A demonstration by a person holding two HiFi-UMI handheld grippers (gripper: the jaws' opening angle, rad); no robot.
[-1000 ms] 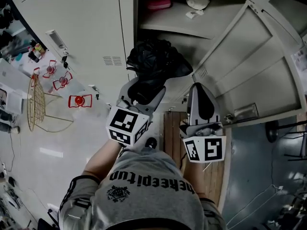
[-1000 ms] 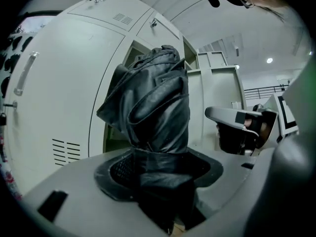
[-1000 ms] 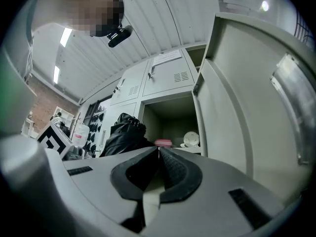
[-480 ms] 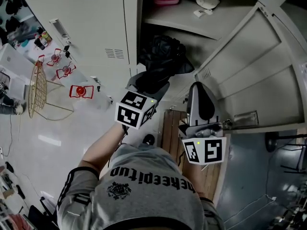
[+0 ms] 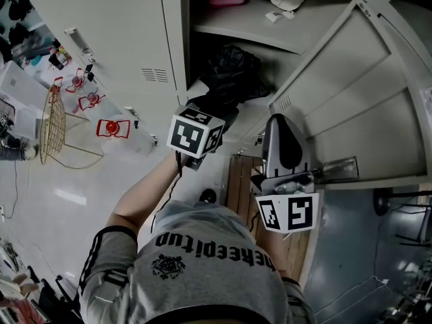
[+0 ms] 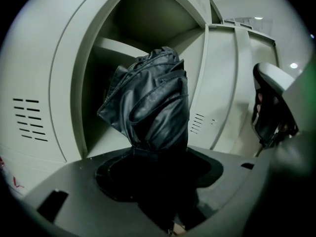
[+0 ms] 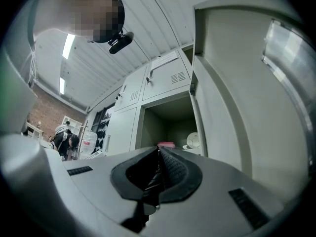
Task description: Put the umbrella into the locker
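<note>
**Q:** Where is the umbrella, and what holds it?

**A:** The folded black fabric umbrella (image 6: pixel 153 102) is clamped low down in the left gripper (image 6: pixel 158 174). It is raised at the mouth of the open pale grey metal locker (image 6: pixel 74 83), under the locker's inner shelf. I can't tell whether its tip is past the frame. The right gripper (image 7: pixel 158 169) has its jaws together on nothing and sits near the swung-open grey locker door (image 5: pixel 358 93) without touching it.

**Q:** What could go wrong?

**A:** The loose folds bulge sideways, so they may snag the frame edge or the shelf. Letting go before the umbrella rests on the compartment floor would probably let it tip back out. Nothing holds the door — it could swing in.
</note>
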